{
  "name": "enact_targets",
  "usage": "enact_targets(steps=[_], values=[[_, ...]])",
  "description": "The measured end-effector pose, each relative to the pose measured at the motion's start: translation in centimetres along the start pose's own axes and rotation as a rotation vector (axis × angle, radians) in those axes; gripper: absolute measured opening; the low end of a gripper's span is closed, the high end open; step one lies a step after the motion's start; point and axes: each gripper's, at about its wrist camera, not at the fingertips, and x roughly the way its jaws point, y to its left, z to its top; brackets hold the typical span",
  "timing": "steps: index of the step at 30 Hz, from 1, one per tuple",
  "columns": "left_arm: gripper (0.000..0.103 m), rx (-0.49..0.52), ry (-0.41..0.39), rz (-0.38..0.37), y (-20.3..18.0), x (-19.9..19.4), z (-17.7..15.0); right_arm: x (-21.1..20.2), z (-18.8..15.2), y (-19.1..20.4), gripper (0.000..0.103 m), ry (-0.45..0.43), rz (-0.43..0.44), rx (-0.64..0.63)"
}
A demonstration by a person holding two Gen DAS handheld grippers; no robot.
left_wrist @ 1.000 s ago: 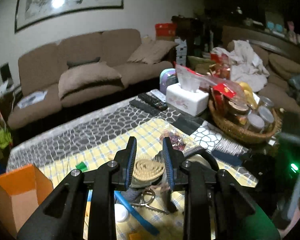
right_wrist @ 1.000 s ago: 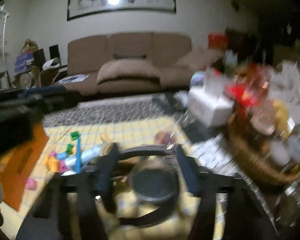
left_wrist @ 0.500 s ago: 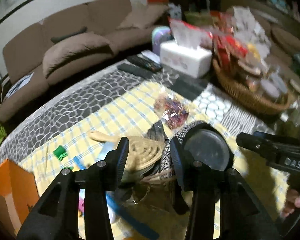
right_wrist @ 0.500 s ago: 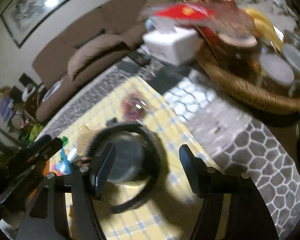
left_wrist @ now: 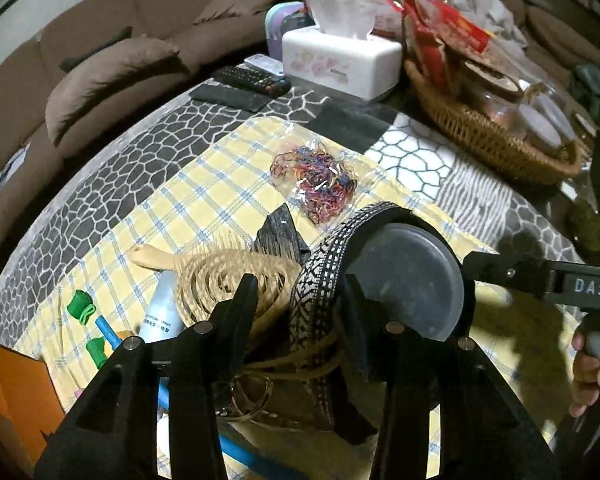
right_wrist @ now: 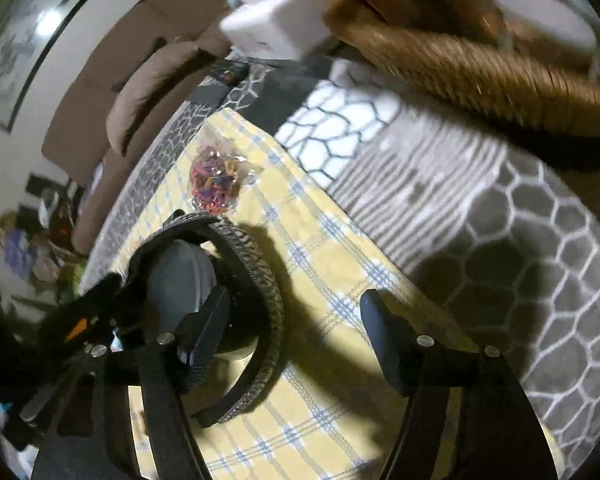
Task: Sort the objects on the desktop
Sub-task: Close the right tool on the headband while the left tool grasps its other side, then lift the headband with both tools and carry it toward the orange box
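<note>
A black-and-white patterned headband (left_wrist: 320, 276) arches over a round grey lid (left_wrist: 404, 280) on the yellow checked cloth (left_wrist: 204, 192). My left gripper (left_wrist: 300, 308) is open, its jaws either side of the headband's left arm, above a tan wooden brush (left_wrist: 220, 276). A bag of coloured rubber bands (left_wrist: 316, 180) lies beyond. In the right wrist view my right gripper (right_wrist: 296, 336) is open over the cloth (right_wrist: 324, 304); its left finger sits by the lid (right_wrist: 180, 276) inside the headband (right_wrist: 260, 276). The rubber bands (right_wrist: 216, 180) lie further off.
A wicker basket (left_wrist: 484, 136) of jars stands at the right, also close above in the right wrist view (right_wrist: 480, 68). A white tissue box (left_wrist: 340, 60) and remotes (left_wrist: 252, 80) lie at the back. An orange box (left_wrist: 12, 392) and green blocks (left_wrist: 80, 308) are at the left.
Both grippers have dropped and tilted down toward the headband and lid. The right gripper swung right and nearer the basket, and its jaws have opened wider.
</note>
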Motion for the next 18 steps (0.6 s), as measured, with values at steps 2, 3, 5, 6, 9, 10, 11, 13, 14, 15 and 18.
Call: enact_targets(steps=[2,3,5,6,9,10,11,13,14,15,18], values=[[0.04,0.0,0.005,-0.029,0.0,0.0,0.0,0.4,-0.2,-0.4,0.07,0.03,0.021,0.019],[0.04,-0.004,0.007,-0.04,0.0,-0.1,-0.1,0.7,-0.4,-0.4,0.069,0.045,0.032,0.021],[0.039,-0.015,0.013,-0.067,-0.1,-0.2,-0.2,1.2,-0.7,-0.2,0.069,0.062,0.045,0.018],[0.034,-0.019,0.014,-0.075,-0.1,-0.2,-0.3,1.2,-0.8,-0.1,0.066,0.063,0.045,0.014],[0.028,-0.031,0.012,-0.09,-0.2,-0.4,-0.6,1.3,-0.9,0.3,0.05,0.072,0.057,0.011],[0.024,-0.033,0.014,-0.101,-0.2,-0.5,-0.6,1.4,-1.0,0.3,0.037,0.078,0.067,0.009],[0.024,-0.037,0.013,-0.102,-0.1,-0.6,-0.7,1.6,-1.1,0.5,0.03,0.086,0.081,0.003],[0.023,-0.048,0.012,-0.101,0.0,-0.8,-1.0,1.6,-1.3,1.4,0.022,0.084,0.077,-0.033],[0.023,-0.053,0.01,-0.098,0.1,-0.9,-1.1,1.5,-1.5,1.9,0.022,0.075,0.062,-0.059],[0.023,-0.059,0.007,-0.096,0.3,-1.0,-1.2,1.2,-1.5,2.3,0.022,0.061,0.056,-0.086],[0.021,-0.1,-0.007,-0.105,1.3,-1.6,-1.8,0.0,-1.4,3.7,0.022,0.003,0.07,-0.133]])
